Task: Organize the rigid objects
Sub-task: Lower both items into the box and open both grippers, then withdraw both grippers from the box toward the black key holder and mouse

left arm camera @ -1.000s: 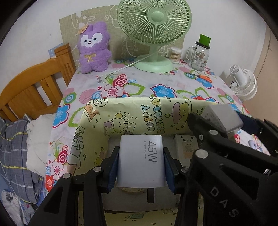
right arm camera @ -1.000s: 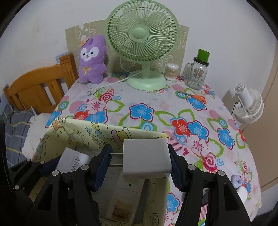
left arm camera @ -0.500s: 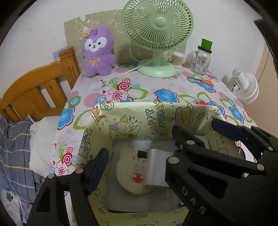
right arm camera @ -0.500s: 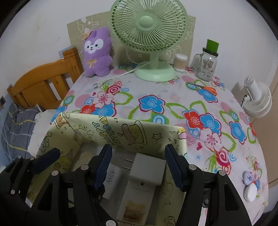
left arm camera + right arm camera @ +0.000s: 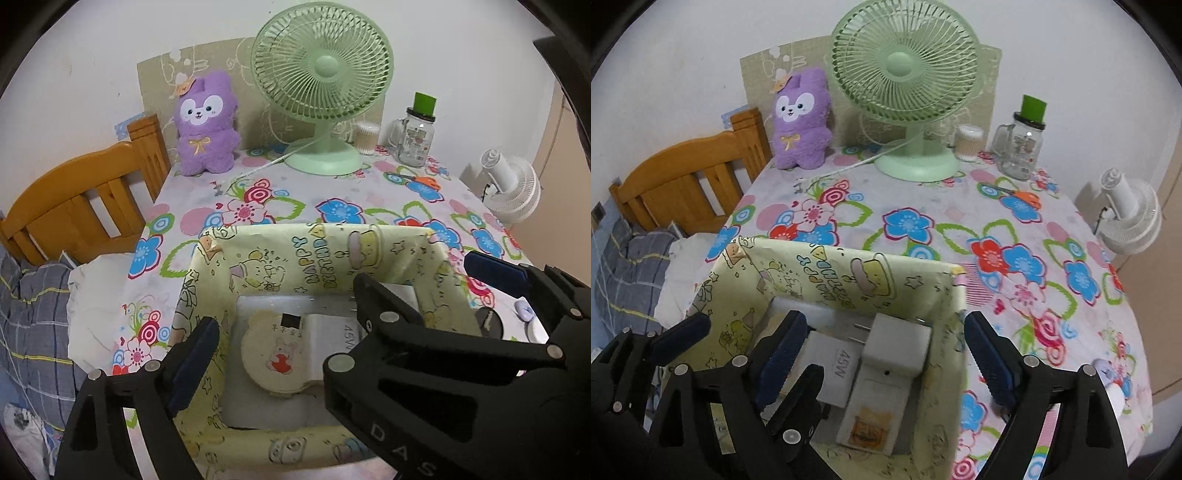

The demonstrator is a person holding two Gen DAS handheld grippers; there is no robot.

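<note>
While both chargers lie inside the yellow box (image 5: 849, 280), the left tool (image 5: 280, 332) and right tool (image 5: 882, 354) are opening, empty; scissors (image 5: 1023, 194) at upper right remain on the surface (image 5: 923, 206).

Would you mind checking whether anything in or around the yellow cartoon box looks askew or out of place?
Mostly tidy. The 45W charger and the white plug adapter lie loosely piled inside the yellow box, the adapter resting tilted across a flat white box. The yellow box's paper rim is creased and torn at its corners. Orange scissors lie loose on the tablecloth.
</note>
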